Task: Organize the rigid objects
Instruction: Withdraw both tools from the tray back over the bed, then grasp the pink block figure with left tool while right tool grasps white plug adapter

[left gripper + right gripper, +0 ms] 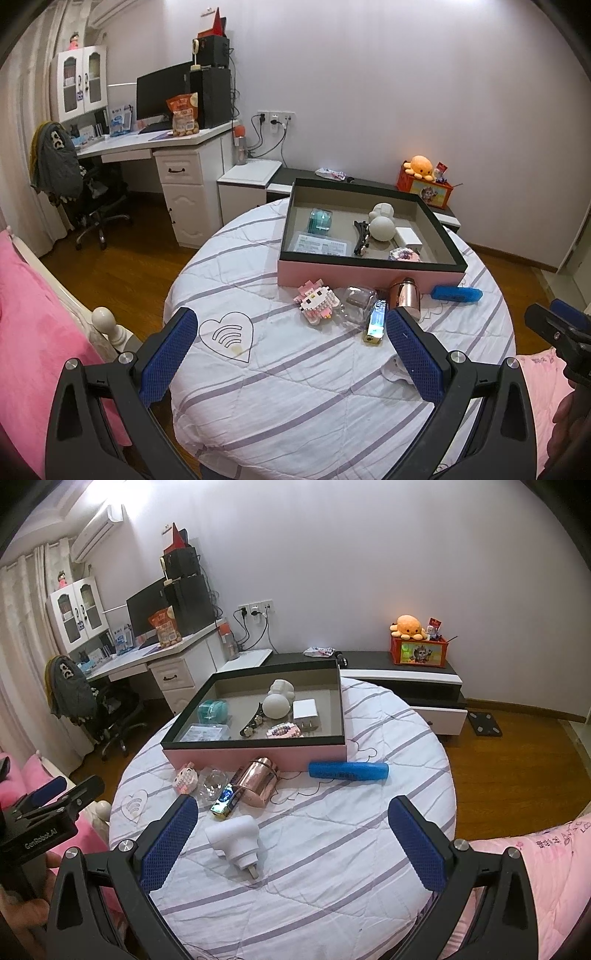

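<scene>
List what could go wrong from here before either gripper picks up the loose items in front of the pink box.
1. The rose-gold metal bottle, clear glass piece and shiny blue-gold lighter lie packed together; closing on one may knock another.
2. The bottle lies on its side on the soft striped quilt, so it could roll.
3. The white plug adapter has prongs sticking out, which might snag the fabric.

Right gripper [291, 834] wide open at lower centre, white plug adapter [236, 843] lying between its blue pads. Above, pink box [258, 755] holding small items; along its front, copper bottle [258, 781] and blue case [349, 771]. Left gripper [55, 799] at left edge.
</scene>
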Demonstrator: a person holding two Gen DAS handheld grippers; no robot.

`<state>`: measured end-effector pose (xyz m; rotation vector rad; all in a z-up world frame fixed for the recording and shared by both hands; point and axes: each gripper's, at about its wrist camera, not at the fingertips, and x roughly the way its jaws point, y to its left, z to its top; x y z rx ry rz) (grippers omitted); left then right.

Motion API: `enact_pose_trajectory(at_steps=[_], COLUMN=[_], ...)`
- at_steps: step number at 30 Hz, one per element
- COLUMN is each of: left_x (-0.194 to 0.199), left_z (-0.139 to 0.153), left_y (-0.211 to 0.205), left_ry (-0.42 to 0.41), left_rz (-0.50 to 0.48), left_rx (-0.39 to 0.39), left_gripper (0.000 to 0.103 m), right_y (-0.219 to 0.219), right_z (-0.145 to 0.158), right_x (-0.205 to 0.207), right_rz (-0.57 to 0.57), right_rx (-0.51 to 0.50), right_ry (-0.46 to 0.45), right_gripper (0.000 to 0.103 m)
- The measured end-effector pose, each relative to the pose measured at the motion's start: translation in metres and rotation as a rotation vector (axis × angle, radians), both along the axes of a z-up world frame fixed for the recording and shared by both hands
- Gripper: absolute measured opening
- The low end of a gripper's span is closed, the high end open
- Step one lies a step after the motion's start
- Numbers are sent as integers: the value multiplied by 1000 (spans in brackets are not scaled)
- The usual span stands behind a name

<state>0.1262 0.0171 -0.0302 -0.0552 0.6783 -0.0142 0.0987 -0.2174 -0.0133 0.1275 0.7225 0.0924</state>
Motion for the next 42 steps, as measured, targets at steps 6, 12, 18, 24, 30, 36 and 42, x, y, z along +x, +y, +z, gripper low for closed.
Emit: enact_pose_trajectory(at_steps=[6, 12, 18, 24, 30, 36, 42], left_x=[10, 33, 59, 81, 100, 114, 127], left_z=[-17, -45, -64, -76, -89, -100, -101], left_y=[-1, -3, -9, -15, -21, -26, -19], left_ry=[39, 113, 159, 185, 219, 239, 223], left_rz=[-4, -14, -20, -28, -32, -29, 5], left_rx=[5, -2, -3, 13, 19, 28, 21], left_gripper=[103, 103, 103, 103, 103, 103, 103], right_y=[7, 18, 37, 49, 58, 48, 40], right_z=[-18, -54, -90, -117, -119, -116, -115], right_x=[10, 29, 48, 69, 79, 87, 90], right_rz=[30, 98, 198, 236, 264, 235, 247], right_rx=[3, 7, 0, 31, -53, -96, -82], right_ry=[56, 159, 252, 294, 243, 210, 201], right_gripper=[103, 103, 103, 99, 64, 44, 44])
